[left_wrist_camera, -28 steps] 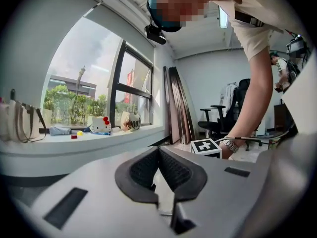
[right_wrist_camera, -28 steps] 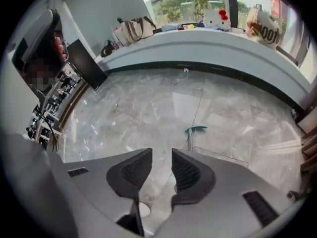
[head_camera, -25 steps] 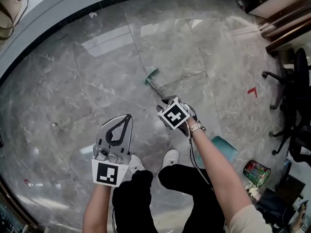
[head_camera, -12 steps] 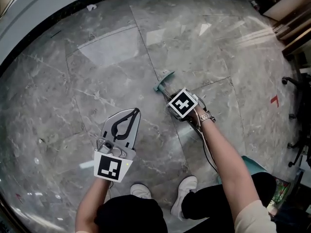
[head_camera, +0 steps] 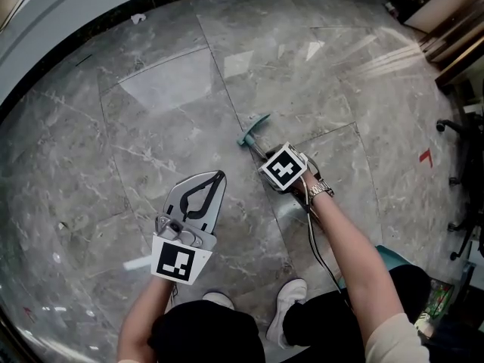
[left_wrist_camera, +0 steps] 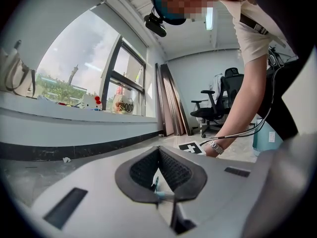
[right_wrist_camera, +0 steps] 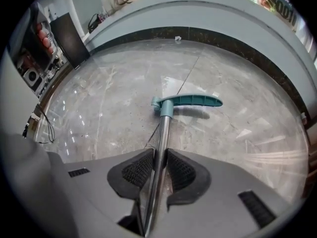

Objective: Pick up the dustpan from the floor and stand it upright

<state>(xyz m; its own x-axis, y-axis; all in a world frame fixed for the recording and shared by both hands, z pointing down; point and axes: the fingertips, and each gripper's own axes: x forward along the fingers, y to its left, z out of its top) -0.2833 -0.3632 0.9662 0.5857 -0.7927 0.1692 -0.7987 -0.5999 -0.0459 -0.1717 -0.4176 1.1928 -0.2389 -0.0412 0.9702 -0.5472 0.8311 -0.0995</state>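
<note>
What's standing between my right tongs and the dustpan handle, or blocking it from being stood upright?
Nothing visible. The right tongs are closed on the dustpan's metal pole, below its teal grip. The floor around the grip is bare, and the left tongs hang to the side, apart from the pole.

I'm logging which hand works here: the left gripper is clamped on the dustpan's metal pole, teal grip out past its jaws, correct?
No, the right gripper is clamped on the metal pole, teal grip out past its jaws; the right gripper view shows it. The left gripper holds nothing.
</note>
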